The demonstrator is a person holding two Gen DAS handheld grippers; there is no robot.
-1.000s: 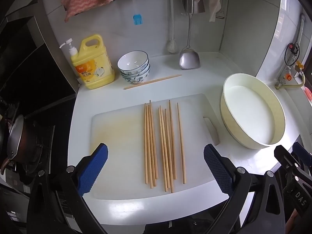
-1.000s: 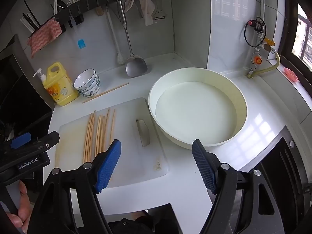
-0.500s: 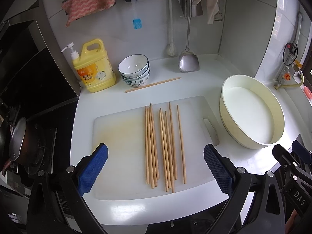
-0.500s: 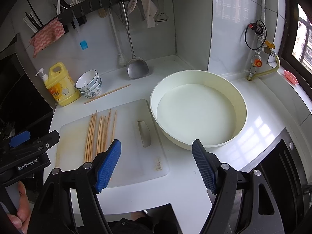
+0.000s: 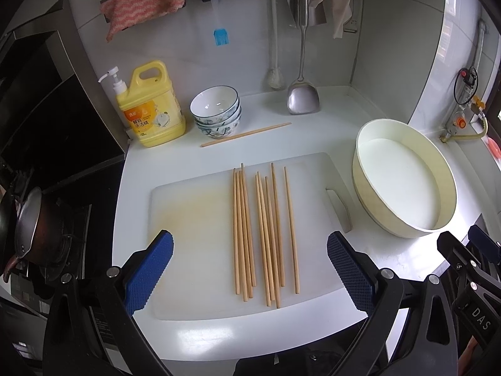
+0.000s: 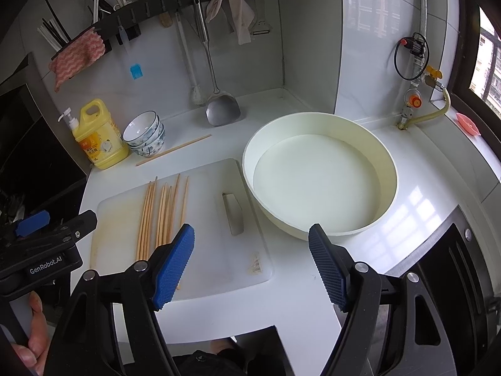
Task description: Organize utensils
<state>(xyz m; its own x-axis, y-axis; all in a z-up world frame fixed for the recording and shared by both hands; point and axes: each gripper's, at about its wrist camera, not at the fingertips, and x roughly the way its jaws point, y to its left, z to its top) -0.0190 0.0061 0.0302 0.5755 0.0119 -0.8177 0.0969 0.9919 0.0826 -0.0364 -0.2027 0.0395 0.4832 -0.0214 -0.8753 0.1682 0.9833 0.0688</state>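
The left tool (image 5: 249, 272) is wide open and holds nothing. The right tool (image 6: 250, 266) is wide open and holds nothing too. The chopsticks (image 5: 264, 232) lie side by side on the white cutting board (image 5: 188, 219) on the worktop (image 5: 313, 131). One more chopstick (image 5: 245, 134) lies far back, just beside the bowls (image 5: 216, 109).
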